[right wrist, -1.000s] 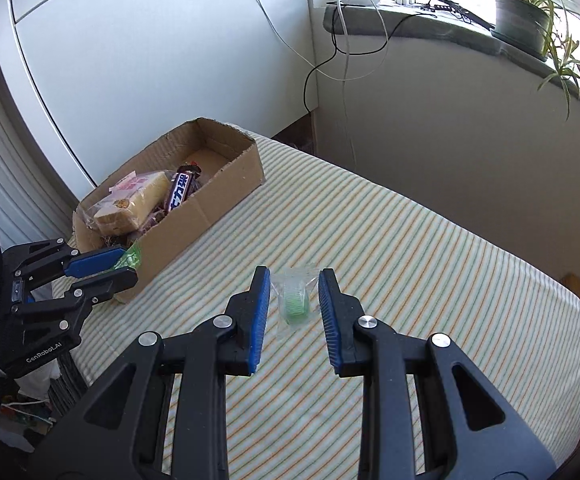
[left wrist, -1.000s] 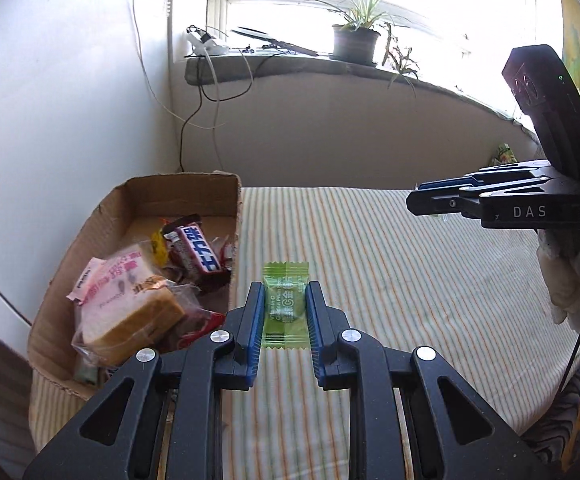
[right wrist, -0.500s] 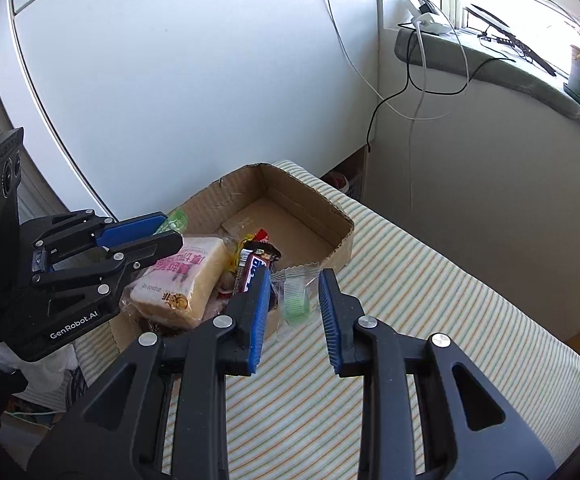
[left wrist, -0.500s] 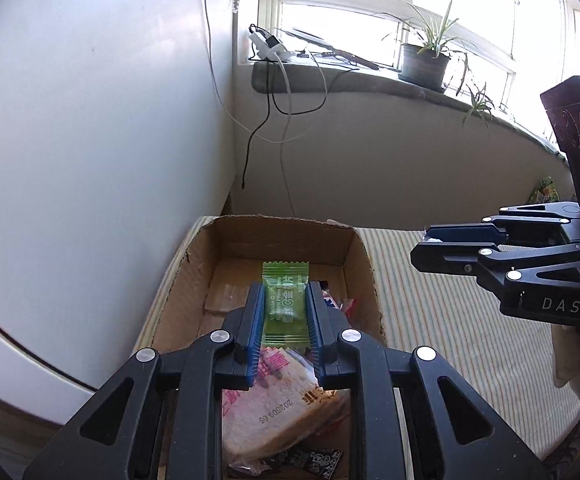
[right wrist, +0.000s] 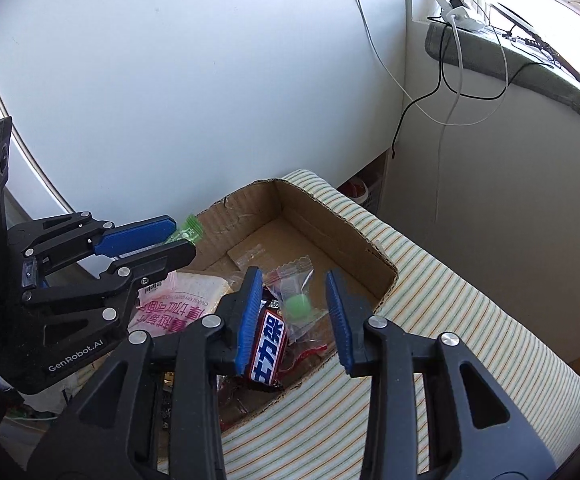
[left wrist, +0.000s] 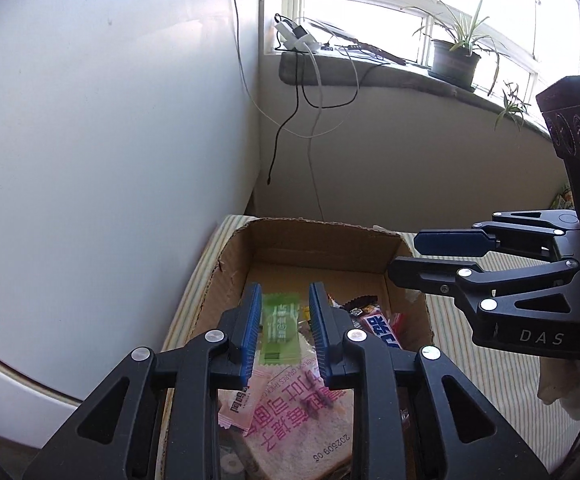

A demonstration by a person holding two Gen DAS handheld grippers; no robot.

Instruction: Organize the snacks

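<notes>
Both over the cardboard box (right wrist: 374, 256): left gripper (left wrist: 282, 322) jaws parting around green sachet (left wrist: 281, 326), right gripper (right wrist: 293, 312) spread, clear-wrapped green candy (right wrist: 297, 304) loose between; risk—either snack snags a pad or bounces off the packed snacks and out.

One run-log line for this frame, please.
left gripper: opening, green packet between | right gripper: opening, clear candy loose | both over cardboard box

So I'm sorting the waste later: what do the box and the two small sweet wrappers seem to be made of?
The box looks like plain brown corrugated cardboard, matt, with fluting along its torn rim. The green wrapper seems to be thin opaque plastic film, slightly glossy, with crimped ends. The clear wrapper looks like see-through glossy film: a green sweet shows through it.
</notes>
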